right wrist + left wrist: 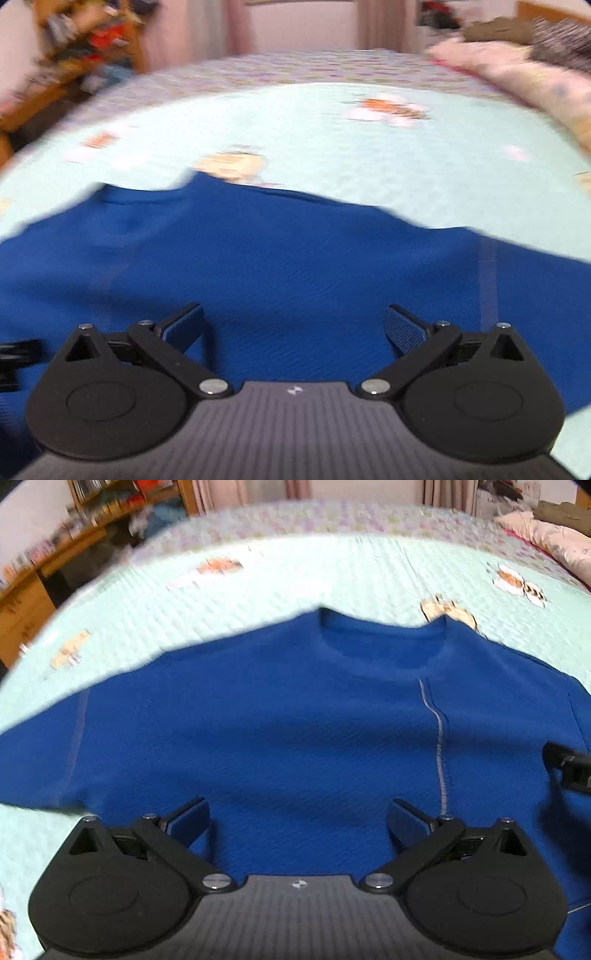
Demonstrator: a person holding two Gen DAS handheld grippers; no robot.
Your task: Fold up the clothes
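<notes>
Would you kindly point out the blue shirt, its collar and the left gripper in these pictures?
blue shirt (pixel 277 738): left wrist view, middle of its chest.
collar (pixel 384 637): left wrist view, on the neckline band.
left gripper (pixel 297 823): left wrist view, midway between its open fingertips.

Shirt (pixel 277 720) spread flat on bedspread (pixel 295 576), collar (pixel 384 635) far; shelves (pixel 92 502) behind left, pillow (pixel 546 535) behind right.

We are holding left gripper (pixel 297 825) over blue shirt (pixel 258 723), jaws spread wide, gripping nothing. Shirt is lying flat on pale green bedspread (pixel 258 579), collar (pixel 384 635) pointing toward far edge. Right gripper (pixel 570 770) is showing at shirt's right side.
</notes>
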